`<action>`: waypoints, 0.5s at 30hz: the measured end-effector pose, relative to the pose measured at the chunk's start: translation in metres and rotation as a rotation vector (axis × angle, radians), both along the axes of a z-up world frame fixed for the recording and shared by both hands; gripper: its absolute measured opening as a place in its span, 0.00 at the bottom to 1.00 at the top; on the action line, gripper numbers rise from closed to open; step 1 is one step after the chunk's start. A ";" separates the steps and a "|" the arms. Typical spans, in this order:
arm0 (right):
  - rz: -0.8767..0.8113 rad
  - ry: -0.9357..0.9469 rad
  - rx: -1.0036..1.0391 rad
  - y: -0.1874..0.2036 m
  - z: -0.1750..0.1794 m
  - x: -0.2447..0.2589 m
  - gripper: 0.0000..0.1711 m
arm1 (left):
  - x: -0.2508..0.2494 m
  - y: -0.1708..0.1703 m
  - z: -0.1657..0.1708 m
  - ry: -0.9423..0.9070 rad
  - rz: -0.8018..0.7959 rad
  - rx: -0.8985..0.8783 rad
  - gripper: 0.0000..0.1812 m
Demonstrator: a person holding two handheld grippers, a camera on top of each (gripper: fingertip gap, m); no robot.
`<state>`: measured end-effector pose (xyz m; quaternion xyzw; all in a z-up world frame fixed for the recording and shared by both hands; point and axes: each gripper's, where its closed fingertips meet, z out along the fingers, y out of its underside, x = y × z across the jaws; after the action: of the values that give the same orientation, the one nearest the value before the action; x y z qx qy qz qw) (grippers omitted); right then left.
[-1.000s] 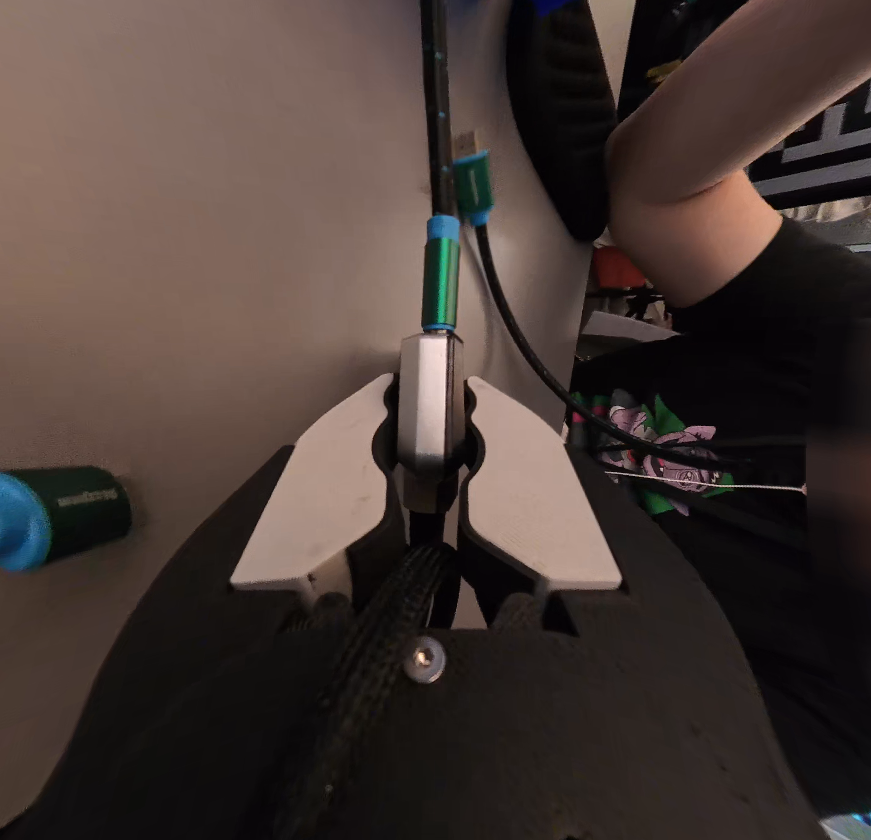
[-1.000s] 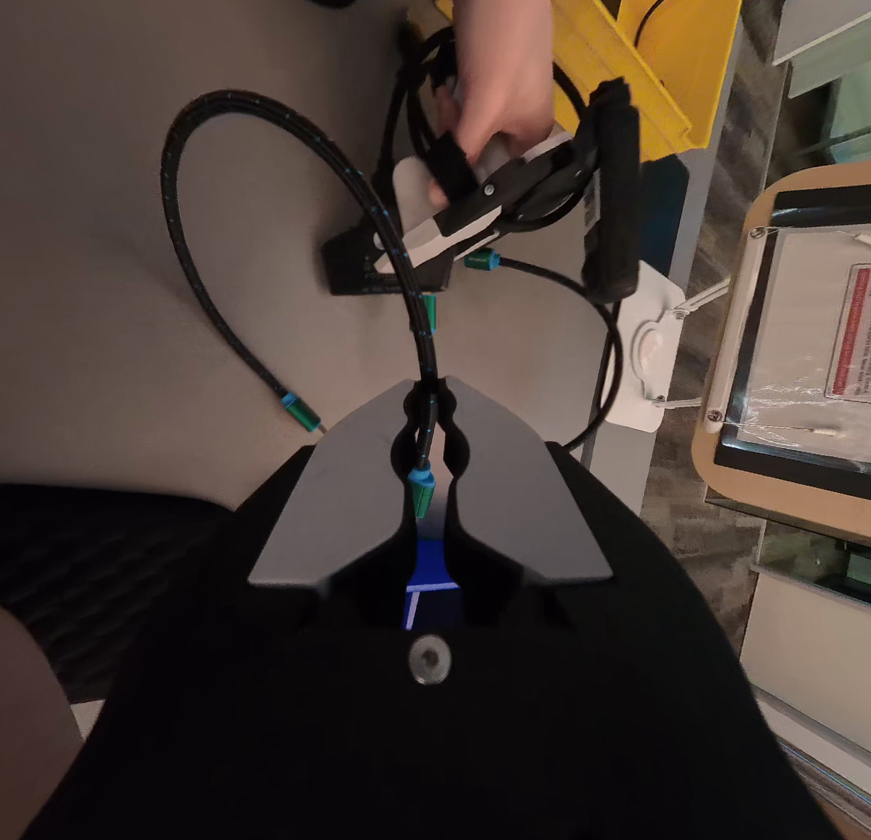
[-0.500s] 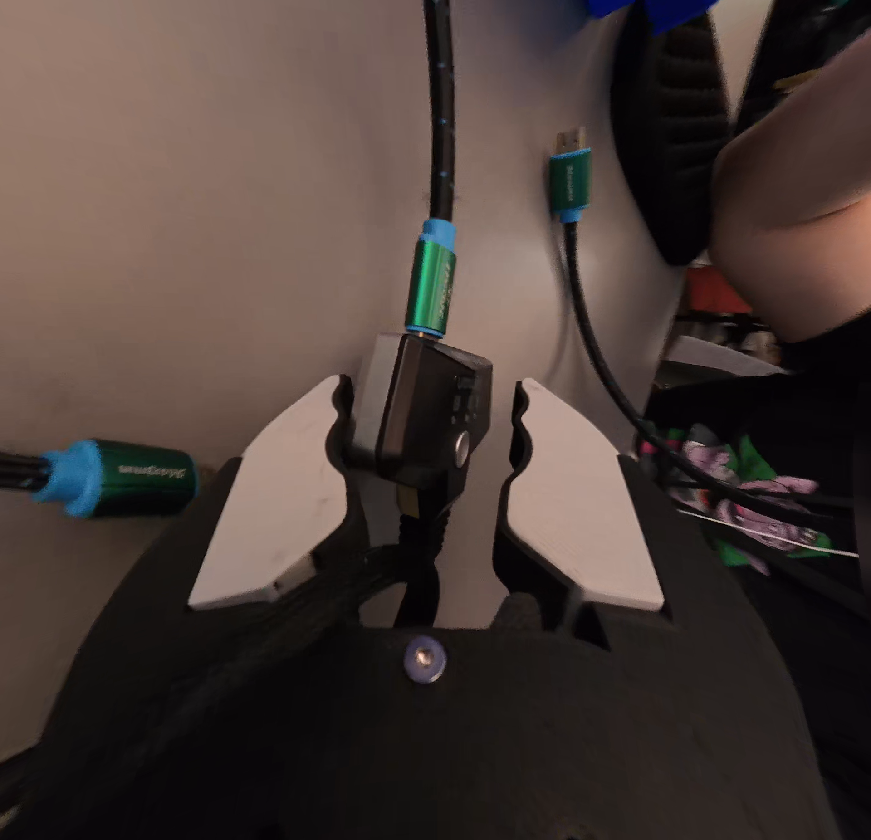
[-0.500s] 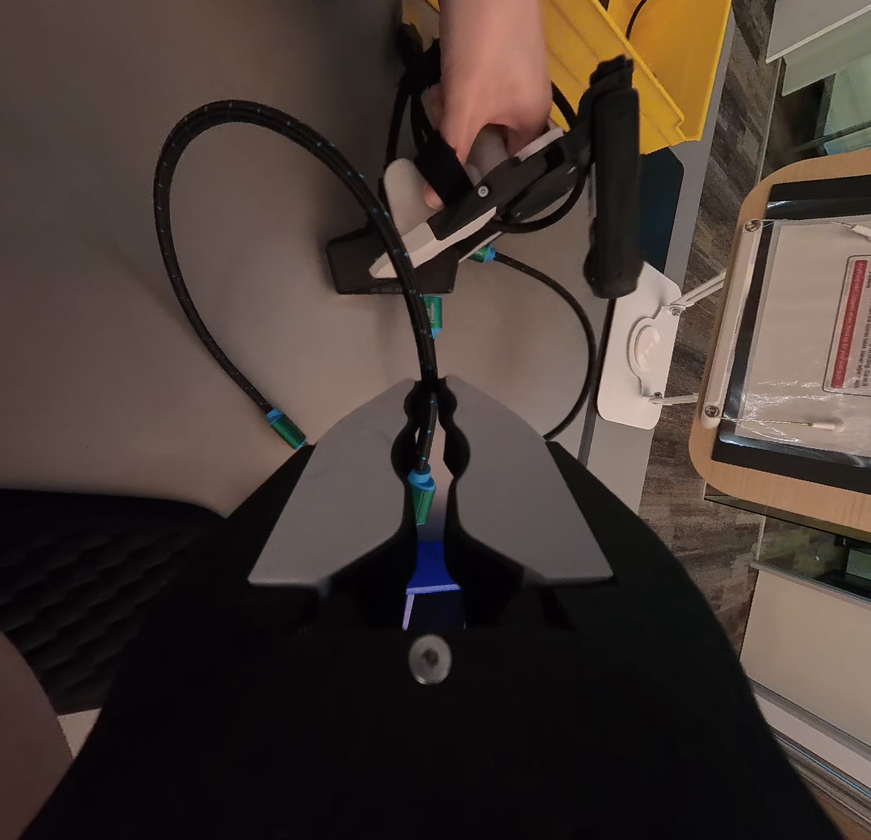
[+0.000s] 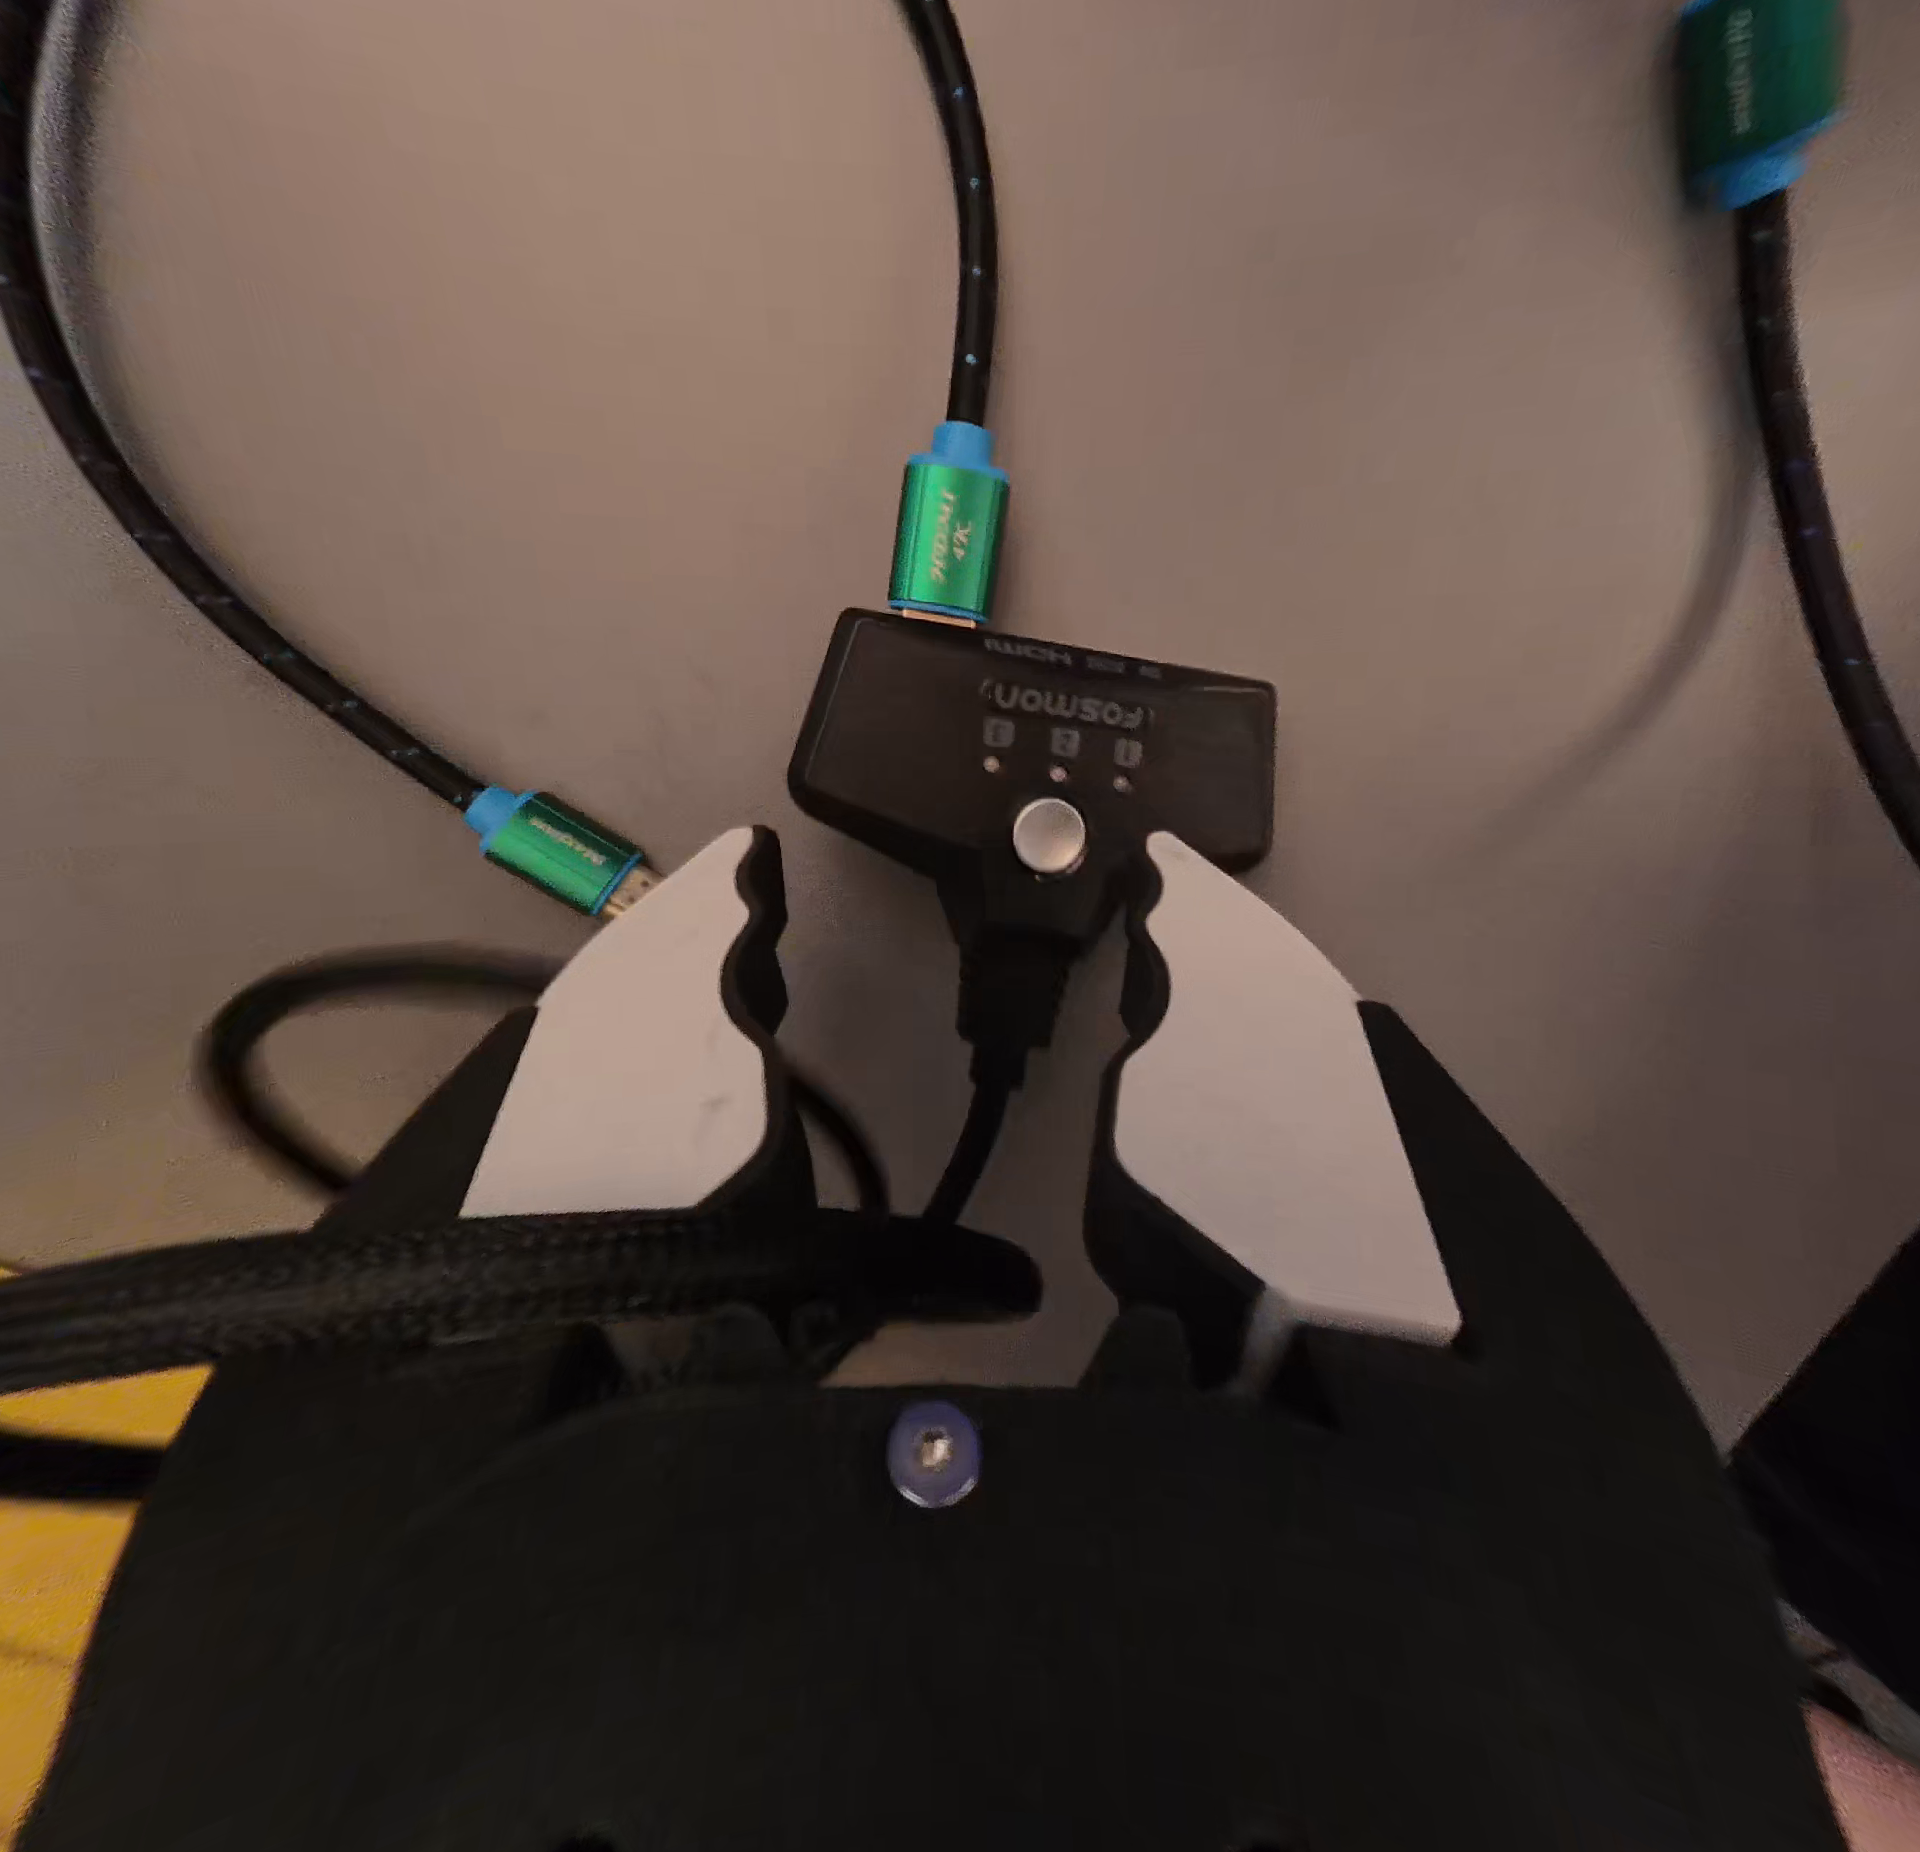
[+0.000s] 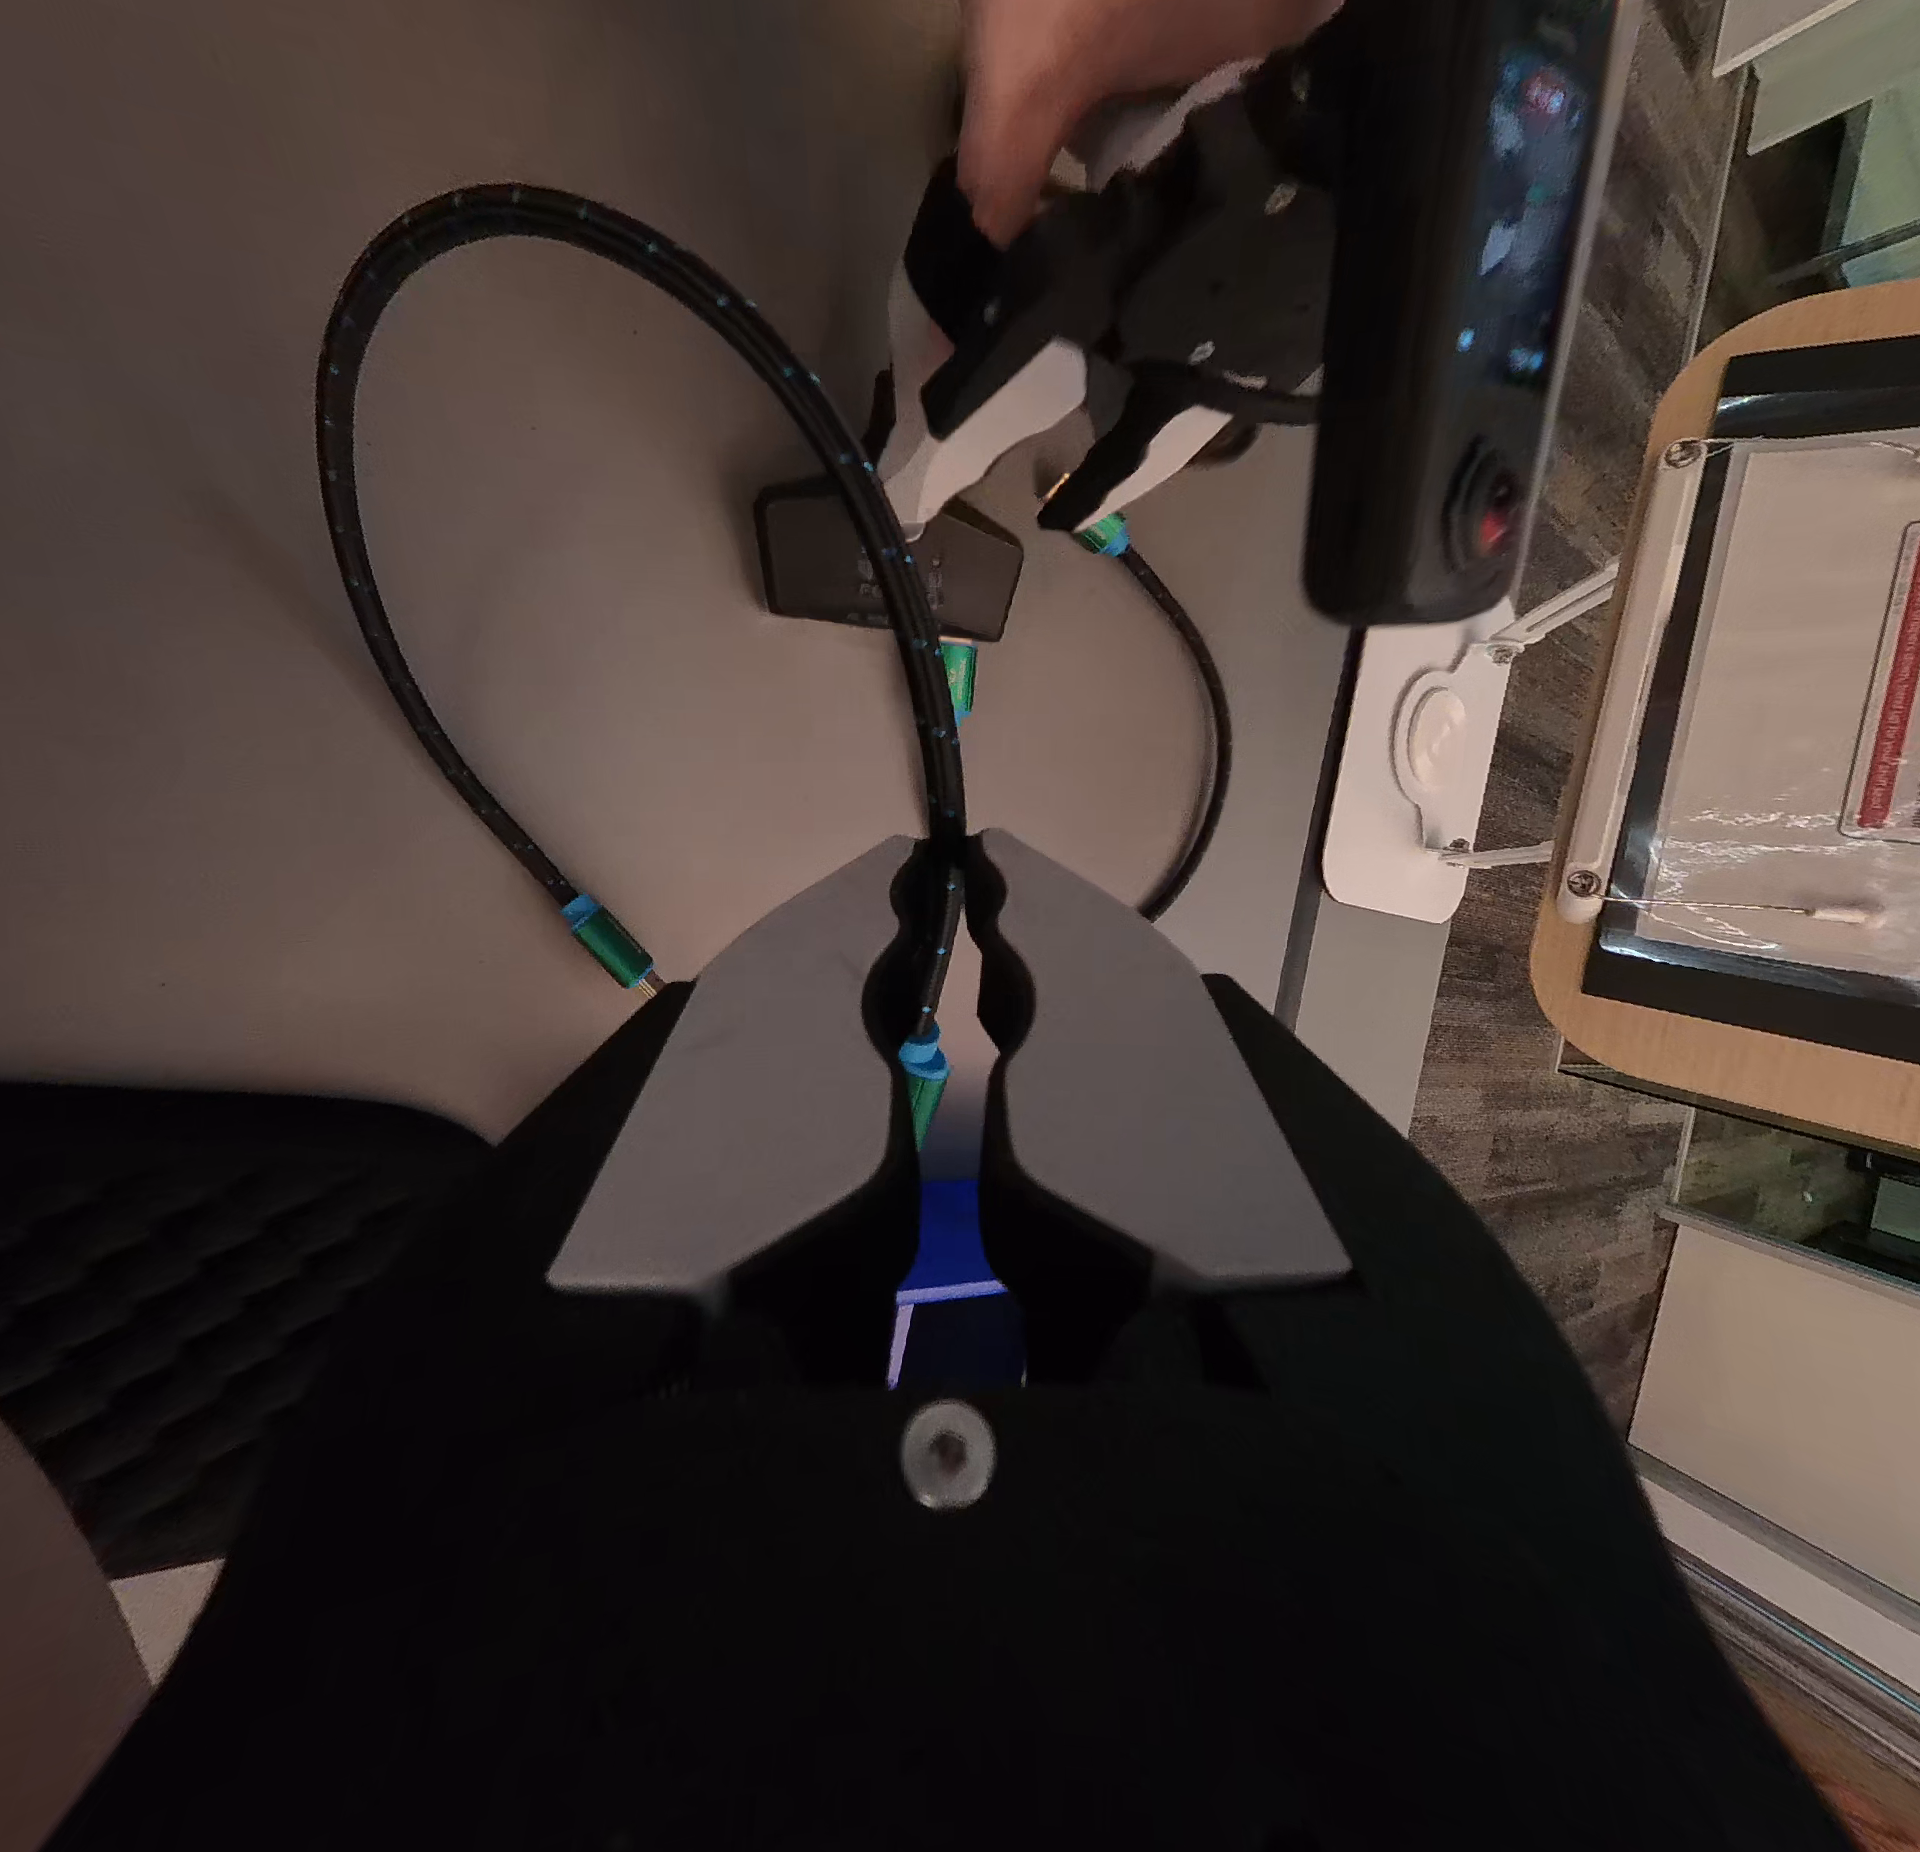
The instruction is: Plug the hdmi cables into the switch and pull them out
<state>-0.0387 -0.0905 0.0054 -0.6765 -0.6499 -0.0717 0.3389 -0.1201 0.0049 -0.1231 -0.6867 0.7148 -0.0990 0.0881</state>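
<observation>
The black HDMI switch point(image 5: 1039, 753) lies flat on the grey table, with one green plug point(image 5: 945, 535) seated in its far side. My left gripper point(image 5: 961, 857) is open and empty, its fingers either side of the switch's tail cable. It also shows in the right wrist view point(image 6: 1039, 462), above the switch point(image 6: 862, 566). My right gripper point(image 6: 945, 841) is shut on a black braided cable point(image 6: 343, 431), and a green plug point(image 6: 920, 1085) sits between its jaws. A loose green plug point(image 5: 561, 852) lies left of the switch. Another loose plug point(image 5: 1756, 77) lies far right.
A person's hand point(image 6: 1091, 36) holds the left gripper. A thick black sleeved cable point(image 5: 520, 1272) crosses under the left fingers. A white holder point(image 6: 1423, 753) sits at the table's right edge. A wooden stand with a framed sheet point(image 6: 1766, 659) is beyond it. A black mesh pad point(image 6: 208, 1231) is near left. Tip to tip, the grippers are about 20 cm apart.
My left gripper has opened and let go of the switch, which has gone from on edge to flat on the table. The left gripper has drawn back. The right gripper still grips the cable.
</observation>
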 end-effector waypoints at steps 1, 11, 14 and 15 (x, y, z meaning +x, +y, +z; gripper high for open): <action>0.003 0.004 0.000 0.000 0.000 0.000 0.04 | 0.000 -0.002 0.005 -0.024 -0.002 -0.022 0.35; 0.102 0.108 0.097 0.002 0.019 -0.011 0.04 | 0.004 -0.012 0.093 -0.460 0.002 -0.334 0.34; 0.097 0.108 0.117 0.005 0.021 -0.011 0.04 | -0.005 -0.024 0.097 -0.443 0.017 -0.455 0.34; 0.097 0.107 0.116 0.006 0.020 -0.011 0.04 | -0.012 -0.036 0.091 -0.378 0.019 -0.553 0.36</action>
<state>-0.0496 -0.0850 0.0256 -0.6264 -0.6575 -0.0567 0.4148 -0.1320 -0.0306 -0.0321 -0.6607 0.6254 -0.4140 0.0305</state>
